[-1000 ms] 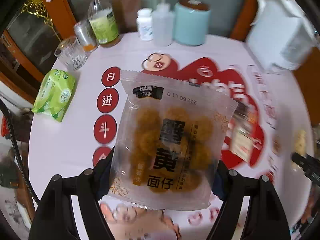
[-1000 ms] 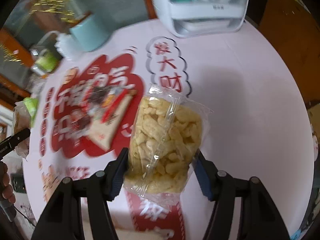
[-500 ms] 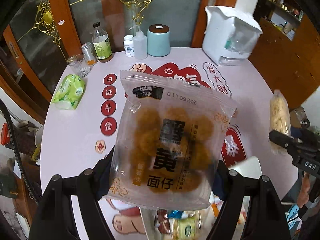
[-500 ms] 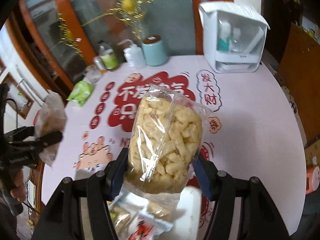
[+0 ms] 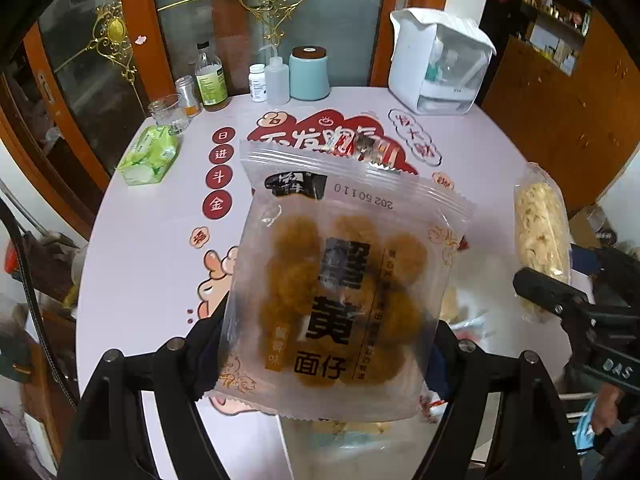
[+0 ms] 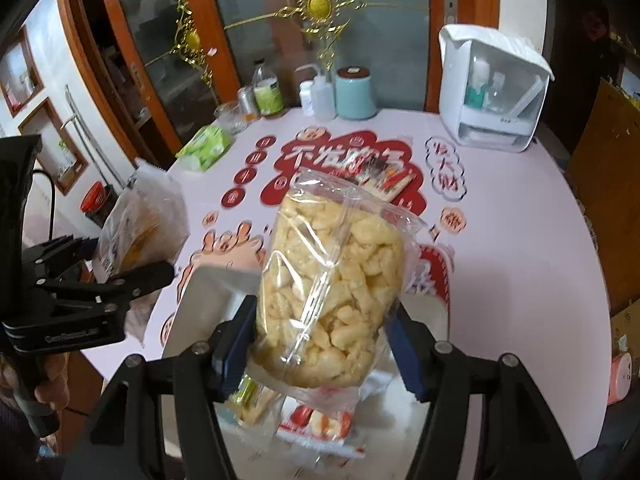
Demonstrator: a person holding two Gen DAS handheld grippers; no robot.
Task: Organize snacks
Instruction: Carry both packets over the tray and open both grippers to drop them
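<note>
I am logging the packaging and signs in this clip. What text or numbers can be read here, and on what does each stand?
"黄 面仔" and "20250110", printed reversed, on the brown snack bag in the left gripper.
"日 进 斗 金" in red circles on the tablecloth.
"DAS" on the right gripper.
The red central tablecloth slogan, bottle labels and the puffed snack bag show nothing legible.
</note>
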